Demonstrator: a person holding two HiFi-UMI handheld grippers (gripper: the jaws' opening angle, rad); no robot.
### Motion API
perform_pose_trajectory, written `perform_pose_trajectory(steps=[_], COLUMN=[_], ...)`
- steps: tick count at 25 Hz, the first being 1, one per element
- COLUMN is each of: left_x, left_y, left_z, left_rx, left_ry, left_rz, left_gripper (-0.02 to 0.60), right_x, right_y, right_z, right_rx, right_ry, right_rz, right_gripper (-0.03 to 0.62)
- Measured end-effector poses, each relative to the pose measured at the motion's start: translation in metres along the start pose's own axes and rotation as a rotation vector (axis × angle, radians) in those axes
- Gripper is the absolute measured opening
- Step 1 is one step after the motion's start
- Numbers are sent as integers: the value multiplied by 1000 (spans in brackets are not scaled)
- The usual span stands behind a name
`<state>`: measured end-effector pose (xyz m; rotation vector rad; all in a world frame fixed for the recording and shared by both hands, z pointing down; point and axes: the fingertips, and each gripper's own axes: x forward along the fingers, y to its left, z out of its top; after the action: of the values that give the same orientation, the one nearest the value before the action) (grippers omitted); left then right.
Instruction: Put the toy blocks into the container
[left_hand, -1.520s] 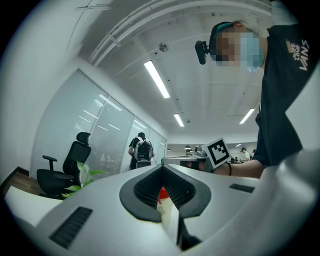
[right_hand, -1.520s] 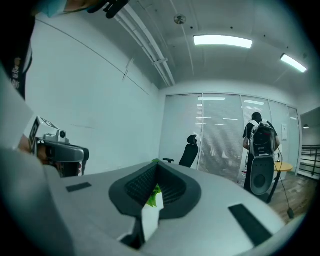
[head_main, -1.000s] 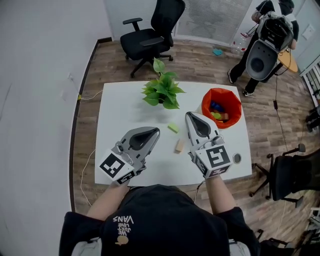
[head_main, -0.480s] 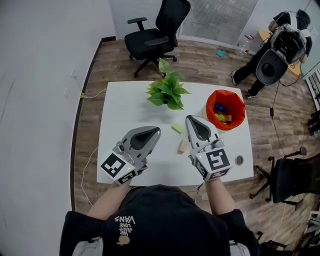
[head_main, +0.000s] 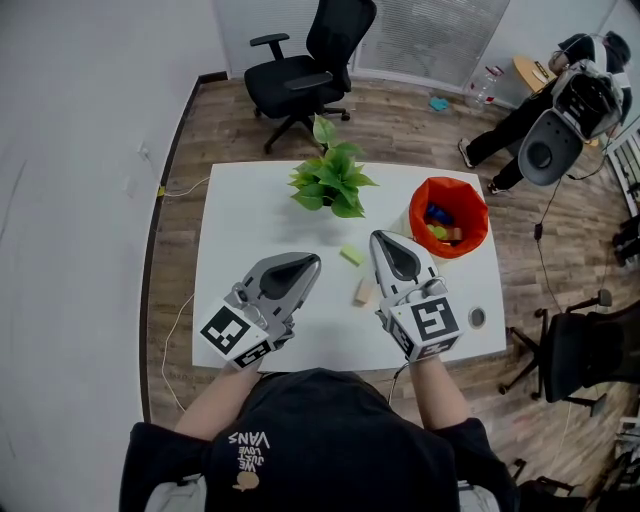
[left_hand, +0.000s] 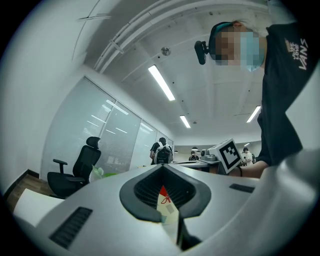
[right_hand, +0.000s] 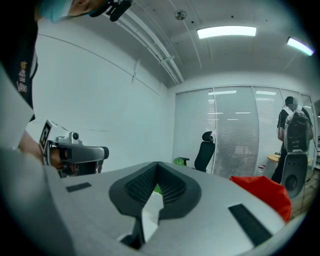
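Note:
The orange container stands at the table's far right with several coloured blocks inside; it also shows in the right gripper view. A light green block and a tan block lie on the white table, between my two grippers. My left gripper hovers left of them, its jaws meeting at the tip with nothing held. My right gripper sits just right of the blocks, shut and empty.
A potted plant stands at the table's far middle. A small grey round object lies near the front right corner. A black office chair stands beyond the table, another chair at the right, and a person far right.
Both grippers have kept their places. The person in the background has moved further right and away. The head view has shifted slightly.

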<state>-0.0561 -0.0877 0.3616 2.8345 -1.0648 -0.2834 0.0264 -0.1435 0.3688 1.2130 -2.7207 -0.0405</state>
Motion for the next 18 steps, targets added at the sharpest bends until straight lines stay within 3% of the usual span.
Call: perform_pose_trajectory(steps=[18], left_x=[19], left_y=[-15], left_z=[-8], left_rx=[-21], left_ry=[14], left_rz=[-66], left_gripper=[11], right_x=[-14], right_y=[-18], right_z=[-18], right_rx=[25], right_ry=[31], right_rz=[-62], right_gripper=[18])
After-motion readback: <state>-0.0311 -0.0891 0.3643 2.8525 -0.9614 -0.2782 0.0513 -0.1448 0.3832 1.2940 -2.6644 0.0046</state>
